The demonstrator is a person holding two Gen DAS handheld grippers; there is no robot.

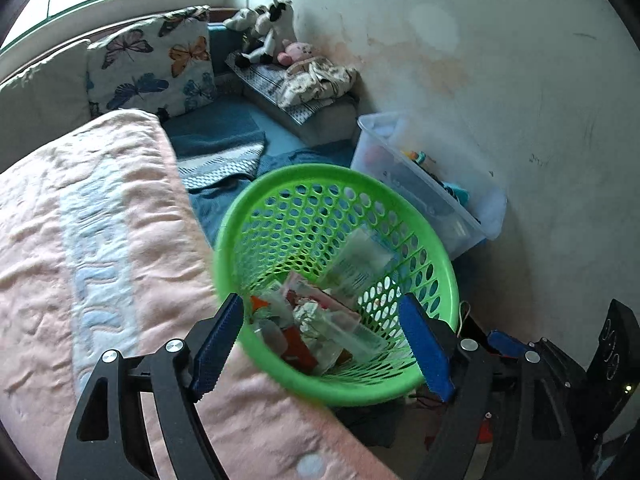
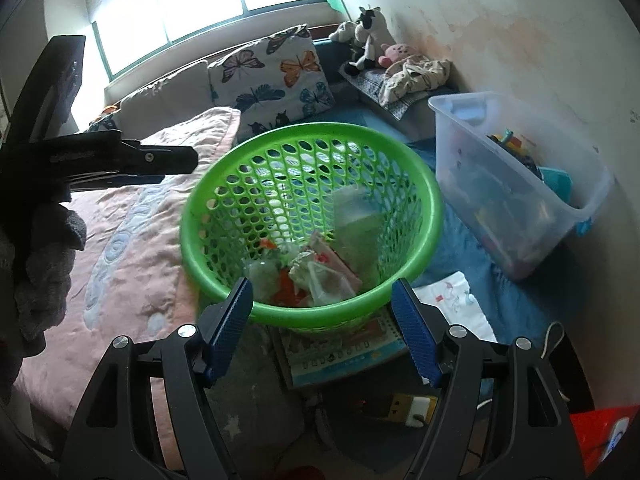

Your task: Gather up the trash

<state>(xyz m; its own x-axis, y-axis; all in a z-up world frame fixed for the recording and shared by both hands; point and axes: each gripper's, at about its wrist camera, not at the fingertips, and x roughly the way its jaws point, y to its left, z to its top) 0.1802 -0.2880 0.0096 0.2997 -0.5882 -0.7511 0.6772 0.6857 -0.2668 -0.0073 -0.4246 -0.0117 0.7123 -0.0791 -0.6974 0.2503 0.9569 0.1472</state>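
Note:
A green perforated basket (image 1: 280, 196) (image 2: 288, 136) stands beside the bed and holds a pile of trash (image 1: 320, 320) (image 2: 312, 268): crumpled wrappers, clear plastic, red and orange scraps. A clear flat packet (image 1: 360, 260) (image 2: 356, 216) leans on its inner wall. My left gripper (image 1: 322, 344) is open and empty over the basket's near rim. My right gripper (image 2: 326, 320) is open and empty just in front of the basket. The left gripper's body shows at the left of the right wrist view (image 2: 100, 160).
A pink blanket (image 1: 80, 260) (image 2: 132, 220) covers the bed on the left. A clear storage bin (image 1: 424, 184) (image 2: 512, 184) of toys stands by the wall on the right. A butterfly pillow (image 2: 272, 76) and soft toys (image 2: 368, 36) lie behind. A booklet (image 2: 344, 352) lies under the basket.

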